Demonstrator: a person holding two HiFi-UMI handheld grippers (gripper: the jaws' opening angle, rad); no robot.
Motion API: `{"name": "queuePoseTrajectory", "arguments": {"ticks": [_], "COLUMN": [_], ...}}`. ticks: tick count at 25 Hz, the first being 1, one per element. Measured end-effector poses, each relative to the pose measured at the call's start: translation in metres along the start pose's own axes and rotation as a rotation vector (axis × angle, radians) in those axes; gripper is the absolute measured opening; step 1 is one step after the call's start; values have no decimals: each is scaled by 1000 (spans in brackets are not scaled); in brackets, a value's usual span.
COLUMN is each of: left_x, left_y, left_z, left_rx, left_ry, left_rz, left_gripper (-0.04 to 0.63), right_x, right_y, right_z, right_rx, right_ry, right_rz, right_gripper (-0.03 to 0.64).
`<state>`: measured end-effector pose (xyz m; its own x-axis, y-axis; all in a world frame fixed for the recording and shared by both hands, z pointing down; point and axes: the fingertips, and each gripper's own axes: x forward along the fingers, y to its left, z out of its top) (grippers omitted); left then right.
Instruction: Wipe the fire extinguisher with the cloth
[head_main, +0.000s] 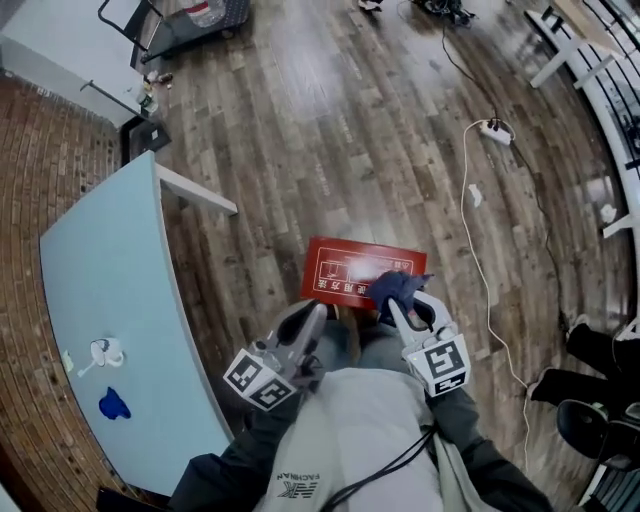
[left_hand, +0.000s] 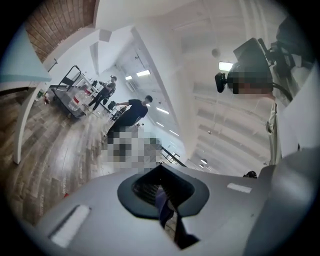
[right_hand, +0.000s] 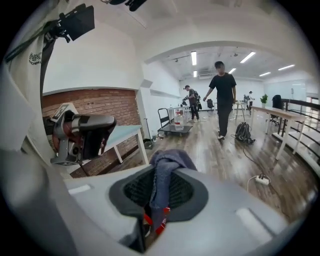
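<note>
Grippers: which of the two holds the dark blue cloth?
The right gripper: the dark blue cloth is bunched between its jaws, while the left gripper shows no such bundle.

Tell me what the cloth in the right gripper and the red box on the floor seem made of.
Cloth in the right gripper: soft textile, matte blue-grey; it bunches and droops in folds. Red box: rigid, probably painted sheet metal or plastic, glossy; flat face with sharp edges and a glare patch. Which, I cannot tell.
</note>
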<state>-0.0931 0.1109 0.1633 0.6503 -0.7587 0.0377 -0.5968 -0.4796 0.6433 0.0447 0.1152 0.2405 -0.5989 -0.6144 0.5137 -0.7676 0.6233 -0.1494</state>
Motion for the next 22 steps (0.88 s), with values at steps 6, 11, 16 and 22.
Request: {"name": "queuePoseTrajectory", "arguments": {"ticks": [6,11,16,22], "left_x": [14,11,13,24], "left_y": [-30,-47,-56,-72], "left_z": [14,25,24,8], "left_rx": [43,73,97,94], "left_ry": [-61,-117,-124,-85], "left_rz": [5,12,7,-8], "left_gripper": [3,3,3,3], "right_x": [-21,-45,-65,-89], "right_y": [-17,-19,-25,-30], "right_z": [24,43,41,30], "right_rx": [5,-33,-50,-29], "right_ry": [-50,-96,-122,-111], "right_rz": [33,34,18,7], "right_gripper": [55,55,55,55]}}
